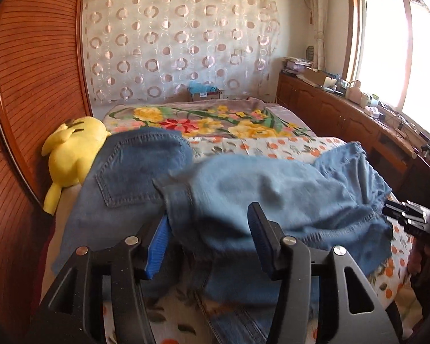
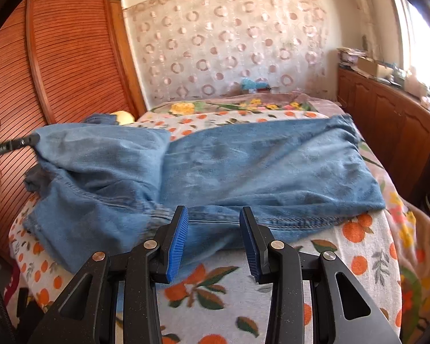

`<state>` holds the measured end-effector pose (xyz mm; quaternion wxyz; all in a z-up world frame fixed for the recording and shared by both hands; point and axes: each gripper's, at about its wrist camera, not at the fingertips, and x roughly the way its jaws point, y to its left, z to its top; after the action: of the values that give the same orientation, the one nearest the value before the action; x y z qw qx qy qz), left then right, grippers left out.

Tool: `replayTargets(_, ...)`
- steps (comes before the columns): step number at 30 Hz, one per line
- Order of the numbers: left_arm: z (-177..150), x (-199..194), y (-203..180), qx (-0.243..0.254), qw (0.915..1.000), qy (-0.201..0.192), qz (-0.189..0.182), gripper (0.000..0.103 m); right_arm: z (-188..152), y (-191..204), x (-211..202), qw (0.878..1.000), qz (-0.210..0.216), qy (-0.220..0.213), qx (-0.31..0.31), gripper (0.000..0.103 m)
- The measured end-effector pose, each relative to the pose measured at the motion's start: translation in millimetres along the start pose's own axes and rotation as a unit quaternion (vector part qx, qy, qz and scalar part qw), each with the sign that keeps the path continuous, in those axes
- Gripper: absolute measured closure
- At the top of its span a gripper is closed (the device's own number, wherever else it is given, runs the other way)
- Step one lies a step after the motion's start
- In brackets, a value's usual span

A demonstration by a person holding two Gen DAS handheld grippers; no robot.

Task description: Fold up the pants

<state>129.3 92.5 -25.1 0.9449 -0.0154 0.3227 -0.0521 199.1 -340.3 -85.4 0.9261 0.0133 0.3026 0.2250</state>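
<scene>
Pants (image 2: 243, 166) just beyond hand-held gripper (image 2: 213, 229)

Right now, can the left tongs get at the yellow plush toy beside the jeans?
Probably yes. The left tongs stand open over the jeans, and the yellow plush toy lies uncovered at their left edge; only denim lies between.

pants (image 2: 215, 166) on bed (image 2: 364, 258) just ahead of right gripper (image 2: 213, 235) — plush toy (image 1: 71, 154) far left, cabinet (image 2: 387, 114) right.
</scene>
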Motion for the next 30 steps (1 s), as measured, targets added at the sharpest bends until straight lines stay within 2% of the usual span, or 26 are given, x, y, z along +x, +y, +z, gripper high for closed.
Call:
replayTargets(7, -47, -6, 4, -0.014, 0.9995, 0.027, -0.004, 0.048, 13, 38, 6, 0.996, 0.072, 0.027, -0.037, 0.061)
replayTargets(14, -59, -1, 14, -0.033, 0.9988, 0.035, -0.008, 0.043, 20, 68, 6, 0.991, 0.102, 0.035, -0.074, 0.060)
replayTargets(17, -59, 10, 14, -0.032, 0.9986, 0.037, -0.020, 0.043, 23, 74, 8, 0.989, 0.093, 0.046, -0.101, 0.060)
replayTargets(21, -64, 27, 20, -0.048, 0.9968, 0.055, -0.031, 0.043, 21, 72, 26, 0.988, 0.071, 0.085, -0.111, 0.061)
replayTargets(22, -65, 28, 21, -0.052, 0.9963, 0.058, -0.036, 0.043, 20, 69, 28, 0.987, 0.072, 0.089, -0.110, 0.075)
replayTargets(24, -66, 33, 23, -0.060, 0.9947, 0.066, -0.052, 0.056, 20, 68, 27, 0.988, 0.062, 0.085, -0.114, 0.099)
replayTargets(27, -68, 35, 22, -0.054, 0.9945, 0.077, -0.047, 0.082, 24, 60, 20, 0.990, 0.072, 0.065, -0.098, 0.102)
replayTargets(29, -69, 31, 20, -0.054, 0.9944, 0.072, -0.056, 0.091, 26, 59, 14, 0.991, 0.074, 0.053, -0.093, 0.103)
replayTargets(30, -68, 26, 18, -0.050, 0.9947, 0.068, -0.058, 0.092, 25, 59, 12, 0.992, 0.075, 0.049, -0.094, 0.103)
